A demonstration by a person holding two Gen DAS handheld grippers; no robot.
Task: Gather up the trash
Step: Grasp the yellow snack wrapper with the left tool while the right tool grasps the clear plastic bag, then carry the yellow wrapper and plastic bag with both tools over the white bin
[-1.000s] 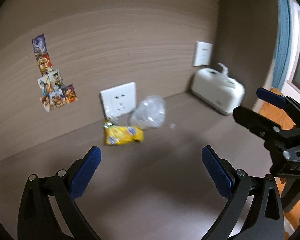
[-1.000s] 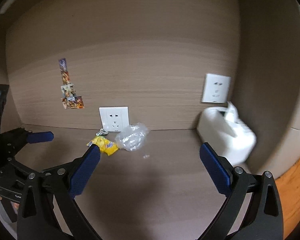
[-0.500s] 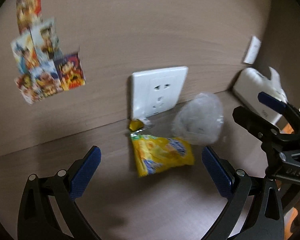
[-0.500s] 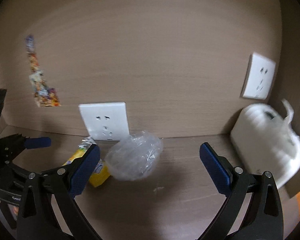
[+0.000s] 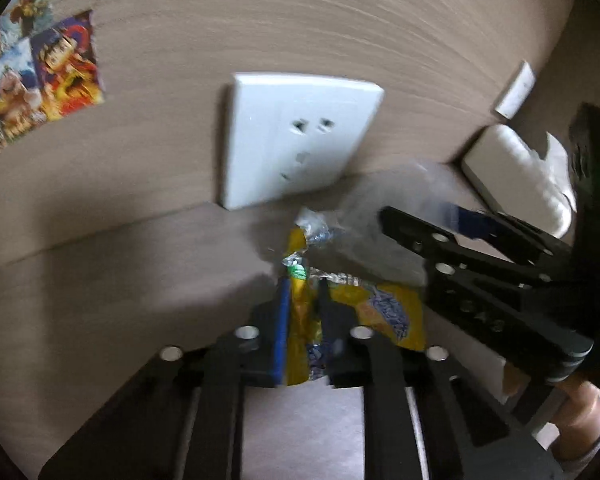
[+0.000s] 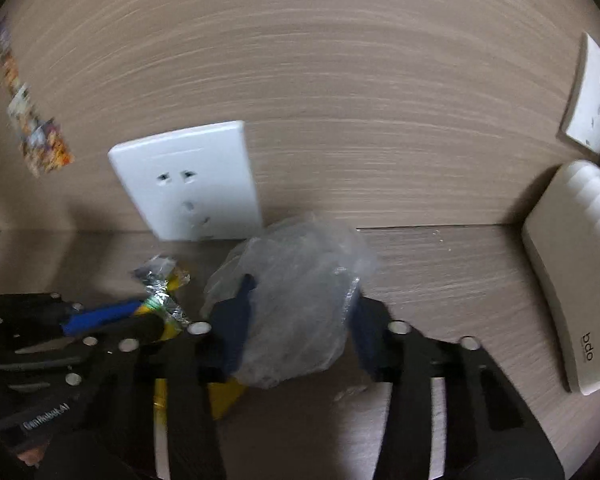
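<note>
Left gripper (image 5: 303, 316) clamps yellow wrapper (image 5: 384, 312); right gripper (image 6: 300, 320) just closing around clear bag (image 6: 300, 280); wood shelf (image 6: 440, 280).

The snack wrapper (image 5: 384, 312) is lying on the shelf (image 6: 440, 280) before the wall socket (image 6: 188, 184). The crumpled plastic bag (image 6: 300, 300) is sitting just right of it. The tissue box (image 6: 572, 280) is standing far right.

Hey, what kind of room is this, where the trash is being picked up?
Probably a bedroom or dorm nook: a wood-grain shelf against a panelled wall with a wall socket, cartoon stickers stuck on it, and a tissue box.
</note>
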